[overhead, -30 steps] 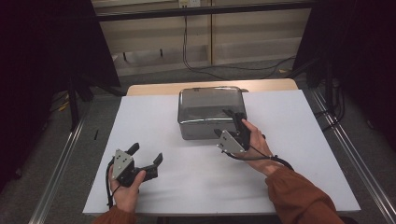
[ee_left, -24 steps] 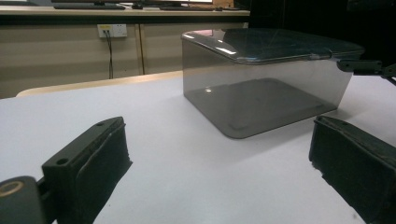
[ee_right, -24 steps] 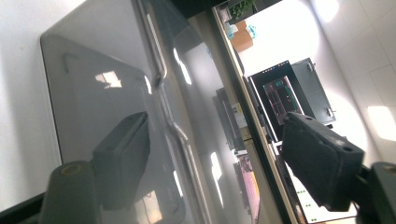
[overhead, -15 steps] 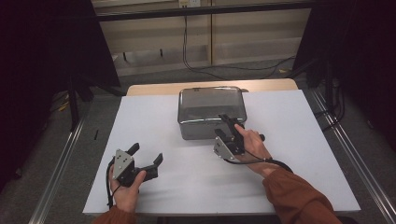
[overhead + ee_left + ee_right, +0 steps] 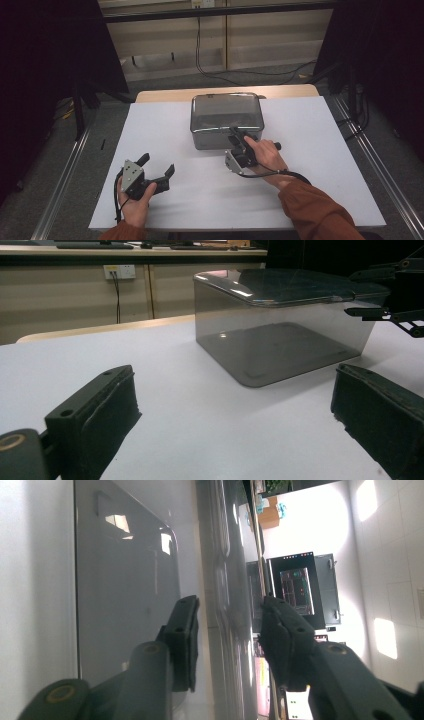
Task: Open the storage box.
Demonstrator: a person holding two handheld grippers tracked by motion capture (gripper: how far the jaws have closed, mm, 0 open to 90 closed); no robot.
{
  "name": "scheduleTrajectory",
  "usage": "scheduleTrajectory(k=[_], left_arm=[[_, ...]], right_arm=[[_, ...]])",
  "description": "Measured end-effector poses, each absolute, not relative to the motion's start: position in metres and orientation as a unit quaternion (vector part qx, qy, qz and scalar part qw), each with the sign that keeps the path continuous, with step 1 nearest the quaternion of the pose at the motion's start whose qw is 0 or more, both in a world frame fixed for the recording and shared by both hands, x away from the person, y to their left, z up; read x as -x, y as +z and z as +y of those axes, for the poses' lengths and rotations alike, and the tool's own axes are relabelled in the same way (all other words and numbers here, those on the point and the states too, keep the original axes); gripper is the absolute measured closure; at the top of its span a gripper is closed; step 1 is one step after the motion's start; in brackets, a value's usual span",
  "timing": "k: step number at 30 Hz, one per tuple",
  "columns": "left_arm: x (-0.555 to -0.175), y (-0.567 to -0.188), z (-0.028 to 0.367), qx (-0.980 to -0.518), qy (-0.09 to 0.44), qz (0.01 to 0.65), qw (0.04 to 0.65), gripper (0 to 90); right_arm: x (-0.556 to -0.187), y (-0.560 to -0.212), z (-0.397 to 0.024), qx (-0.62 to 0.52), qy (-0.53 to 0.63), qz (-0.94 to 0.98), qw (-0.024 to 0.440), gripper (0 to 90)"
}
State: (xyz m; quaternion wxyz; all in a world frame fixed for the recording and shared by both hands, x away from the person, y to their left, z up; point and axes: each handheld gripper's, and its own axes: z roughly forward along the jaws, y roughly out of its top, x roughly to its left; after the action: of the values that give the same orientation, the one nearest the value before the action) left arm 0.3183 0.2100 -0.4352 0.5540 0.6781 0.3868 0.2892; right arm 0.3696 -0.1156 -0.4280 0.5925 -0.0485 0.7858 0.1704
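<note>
A smoky see-through plastic box [image 5: 226, 117] with a lid stands at the back middle of the white table [image 5: 320, 130]. My right gripper [image 5: 238, 139] is turned on its side at the box's front right corner. In the right gripper view its jaws stand open on either side of the lid's rim [image 5: 225, 580], one jaw along the box wall [image 5: 125, 580], the gripper [image 5: 227, 630] not closed on it. My left gripper [image 5: 157, 167] rests at the front left, wide open and empty. In the left gripper view the box [image 5: 285, 335] lies ahead, with the right gripper [image 5: 395, 305] at its lid edge.
Metal rails [image 5: 65, 185] run along both sides of the table. Cables [image 5: 210, 60] lie on the floor behind it, and a wall socket [image 5: 119, 272] sits on the far wall. Bare table surface lies between the two hands.
My right gripper has moved left and down along the box's front, bringing its jaws to the lid's rim. The left gripper has stayed put.
</note>
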Motion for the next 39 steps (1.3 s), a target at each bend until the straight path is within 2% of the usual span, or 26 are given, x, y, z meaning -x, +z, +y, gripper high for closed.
scheduleTrajectory(k=[9,14,39], left_arm=[[-0.319,-0.435,0.204,-0.687,0.292,0.371,0.552,4.4],[-0.318,-0.434,0.202,-0.693,0.298,0.350,0.555,3.2],[-0.330,-0.435,0.203,-0.690,0.262,0.378,0.560,8.2]], right_arm=[[-0.369,-0.426,-0.111,0.052,0.175,0.787,0.589,77.4],[-0.368,-0.426,-0.109,0.055,0.171,0.788,0.590,77.8],[-0.369,-0.421,-0.111,0.044,0.186,0.786,0.587,78.1]])
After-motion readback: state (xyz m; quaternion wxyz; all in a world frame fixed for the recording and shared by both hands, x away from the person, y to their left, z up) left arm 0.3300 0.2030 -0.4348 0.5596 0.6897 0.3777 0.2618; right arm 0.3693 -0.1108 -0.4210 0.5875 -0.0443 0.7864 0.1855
